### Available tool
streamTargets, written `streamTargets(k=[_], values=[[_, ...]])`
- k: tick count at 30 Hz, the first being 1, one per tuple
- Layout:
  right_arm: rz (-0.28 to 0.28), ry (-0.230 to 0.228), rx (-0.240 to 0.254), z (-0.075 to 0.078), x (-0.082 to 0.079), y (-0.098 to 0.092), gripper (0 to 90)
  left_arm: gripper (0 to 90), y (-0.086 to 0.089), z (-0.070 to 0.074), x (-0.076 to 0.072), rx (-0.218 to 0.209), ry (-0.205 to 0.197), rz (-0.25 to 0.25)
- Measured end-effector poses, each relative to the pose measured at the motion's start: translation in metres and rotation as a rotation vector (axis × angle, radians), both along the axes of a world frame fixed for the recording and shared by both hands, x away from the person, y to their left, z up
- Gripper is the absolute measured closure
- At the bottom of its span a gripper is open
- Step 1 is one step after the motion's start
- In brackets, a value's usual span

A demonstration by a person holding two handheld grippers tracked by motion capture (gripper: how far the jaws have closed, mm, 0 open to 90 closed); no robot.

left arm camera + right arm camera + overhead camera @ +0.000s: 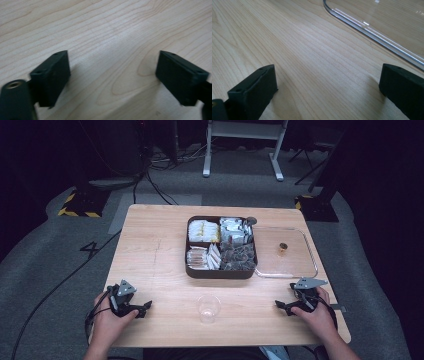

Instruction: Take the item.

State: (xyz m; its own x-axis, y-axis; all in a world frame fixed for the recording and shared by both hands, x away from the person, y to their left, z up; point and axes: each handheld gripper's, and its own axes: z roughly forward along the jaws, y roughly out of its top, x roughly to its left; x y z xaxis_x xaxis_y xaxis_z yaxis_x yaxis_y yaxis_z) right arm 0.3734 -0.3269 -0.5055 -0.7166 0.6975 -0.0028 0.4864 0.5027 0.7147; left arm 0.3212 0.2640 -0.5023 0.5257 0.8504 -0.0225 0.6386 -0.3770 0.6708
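Observation:
A dark brown box (220, 270) with four compartments of packets and sachets stands at the middle of the wooden table (150, 250). Beside it on the right lies its clear lid (295, 262) with a small brown knob (283, 248). A clear plastic cup (208, 308) stands near the front edge. My left gripper (145, 308) rests at the front left, open, jaws wide over bare wood (112, 72). At the front right, the right gripper (278, 305) is open too, and the clear lid's rim (372, 32) lies just ahead of its jaws.
Grey carpet surrounds the table, with black cables (55, 290) trailing on the left. A white frame's legs (240, 150) and yellow-black striped bases (80, 205) stand beyond the far edge.

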Motion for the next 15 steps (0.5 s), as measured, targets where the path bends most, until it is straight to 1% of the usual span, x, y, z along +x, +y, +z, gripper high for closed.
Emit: streamTargets(k=[1,2,4,5,7,8,9,10,11,12,13,14,15], values=[[0.000,0.000,0.000,0.000,0.000,0.000,1.9,16.7,0.000,0.002,-0.002,0.008,0.007,-0.003],[0.000,0.000,0.000,0.000,0.000,0.000,2.0,19.3,-0.001,0.004,-0.004,0.013,0.027,0.003],[0.000,-0.001,0.000,0.000,0.000,0.000,2.2,24.8,-0.005,0.010,-0.010,0.017,0.045,-0.012],[0.000,-0.001,0.000,0.000,0.000,0.000,2.2,25.5,-0.005,0.010,-0.010,0.017,0.045,-0.012],[-0.002,-0.003,0.003,0.000,-0.001,0.000,3.6,25.5,-0.008,0.016,-0.014,0.008,0.027,0.008],[-0.003,-0.004,0.004,0.000,-0.001,-0.001,4.6,26.4,-0.010,0.020,-0.015,0.006,0.032,0.012],[-0.007,-0.006,0.005,0.000,-0.001,-0.001,6.1,30.0,-0.010,0.024,-0.016,0.006,0.029,0.013],[-0.012,-0.009,0.010,0.001,-0.002,-0.002,8.4,33.1,-0.011,0.029,-0.018,-0.009,0.018,0.022],[-0.014,-0.015,0.015,0.001,-0.002,-0.002,13.0,34.7,-0.013,0.034,-0.019,-0.033,0.000,0.029],[-0.012,-0.022,0.024,0.001,-0.003,-0.003,18.0,36.3,-0.014,0.039,-0.020,-0.064,-0.009,0.039],[-0.010,-0.028,0.028,0.002,-0.003,-0.003,19.3,37.6,-0.015,0.044,-0.021,-0.097,-0.022,0.050],[-0.009,-0.029,0.028,0.002,-0.004,-0.003,20.0,37.3,-0.017,0.049,-0.021,-0.114,-0.041,0.056],[-0.008,-0.029,0.032,0.002,-0.005,-0.003,21.6,31.7,-0.019,0.054,-0.021,-0.105,-0.055,0.058]])
